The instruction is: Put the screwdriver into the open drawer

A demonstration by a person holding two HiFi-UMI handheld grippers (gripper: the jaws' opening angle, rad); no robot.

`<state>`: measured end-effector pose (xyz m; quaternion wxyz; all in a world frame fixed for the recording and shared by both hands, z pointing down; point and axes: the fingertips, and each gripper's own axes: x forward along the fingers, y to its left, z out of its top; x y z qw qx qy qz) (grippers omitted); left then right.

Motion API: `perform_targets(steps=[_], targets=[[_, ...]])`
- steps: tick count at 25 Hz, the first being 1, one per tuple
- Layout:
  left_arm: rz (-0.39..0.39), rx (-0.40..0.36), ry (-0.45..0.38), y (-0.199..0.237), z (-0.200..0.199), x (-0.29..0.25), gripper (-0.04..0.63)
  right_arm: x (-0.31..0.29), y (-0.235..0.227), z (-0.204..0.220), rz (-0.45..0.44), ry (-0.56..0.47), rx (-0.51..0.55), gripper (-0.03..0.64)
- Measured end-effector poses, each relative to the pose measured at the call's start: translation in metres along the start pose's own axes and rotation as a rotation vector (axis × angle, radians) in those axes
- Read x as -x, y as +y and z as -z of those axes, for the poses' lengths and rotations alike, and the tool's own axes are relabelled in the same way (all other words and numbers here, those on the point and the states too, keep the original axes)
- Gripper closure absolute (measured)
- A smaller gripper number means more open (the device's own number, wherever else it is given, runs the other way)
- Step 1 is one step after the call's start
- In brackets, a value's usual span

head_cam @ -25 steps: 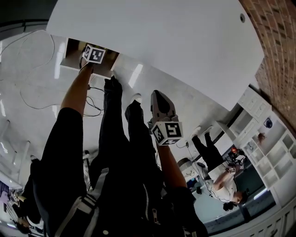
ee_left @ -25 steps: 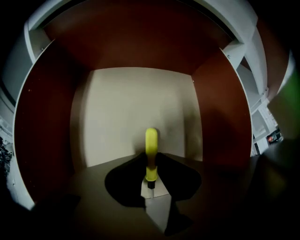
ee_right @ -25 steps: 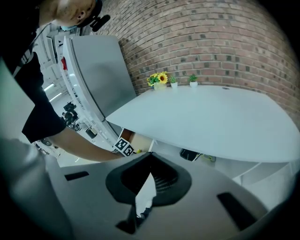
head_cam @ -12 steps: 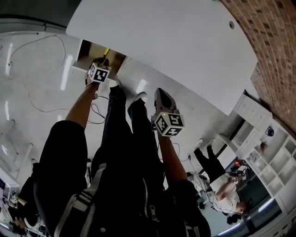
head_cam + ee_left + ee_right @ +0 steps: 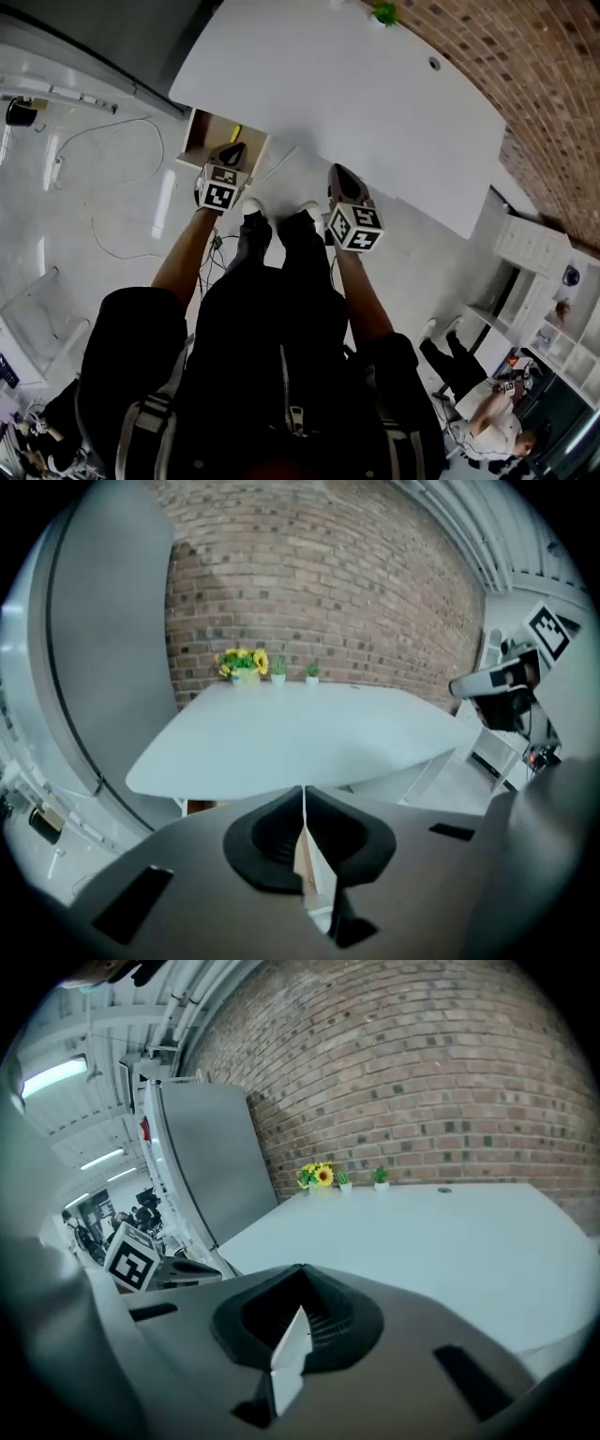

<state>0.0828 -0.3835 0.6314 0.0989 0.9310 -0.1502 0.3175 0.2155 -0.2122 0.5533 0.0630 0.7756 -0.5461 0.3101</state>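
In the head view the drawer (image 5: 208,141) stands open under the left front edge of the white table (image 5: 356,84), its wooden inside showing. A small yellow piece, apparently the screwdriver (image 5: 235,131), lies inside it near the right wall. My left gripper (image 5: 234,148) hovers just in front of the drawer, shut with nothing in it (image 5: 303,791). My right gripper (image 5: 339,171) is level with it at the table's edge, also shut and empty (image 5: 301,1273). A sliver of the drawer (image 5: 201,806) shows under the table in the left gripper view.
Small potted flowers (image 5: 242,661) stand at the table's far edge against a brick wall (image 5: 525,66). Cables (image 5: 103,225) trail over the floor at the left. White shelves (image 5: 539,272) and another person (image 5: 497,422) are at the right. My legs stand between the grippers.
The left gripper has drawn back out of the drawer toward my body. The right gripper has risen to the table's edge beside it. The yellow piece now shows inside the drawer.
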Motion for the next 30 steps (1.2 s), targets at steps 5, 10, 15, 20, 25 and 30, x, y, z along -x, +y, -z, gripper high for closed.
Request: perform_targets(steps=[5, 10, 15, 20, 25, 30], targets=[[-0.046, -0.01, -0.187, -0.01, -0.091, 0.045, 0.565, 0.018, 0.004, -0.059, -0.024, -0.14, 0.053, 0.609], [-0.031, -0.061, -0.334, -0.024, -0.159, 0.081, 0.566, 0.038, 0.013, -0.109, -0.03, -0.274, 0.106, 0.609], [-0.021, -0.089, -0.396, -0.025, -0.186, 0.106, 0.566, 0.055, 0.02, -0.121, -0.017, -0.329, 0.12, 0.609], [-0.012, -0.117, -0.407, -0.029, -0.189, 0.109, 0.565, 0.063, 0.014, -0.121, 0.006, -0.341, 0.117, 0.609], [-0.001, -0.113, -0.407, -0.03, -0.188, 0.11, 0.565, 0.064, 0.016, -0.123, 0.009, -0.346, 0.114, 0.609], [0.006, -0.107, -0.412, -0.029, -0.187, 0.114, 0.566, 0.06, 0.023, -0.12, 0.006, -0.336, 0.119, 0.609]])
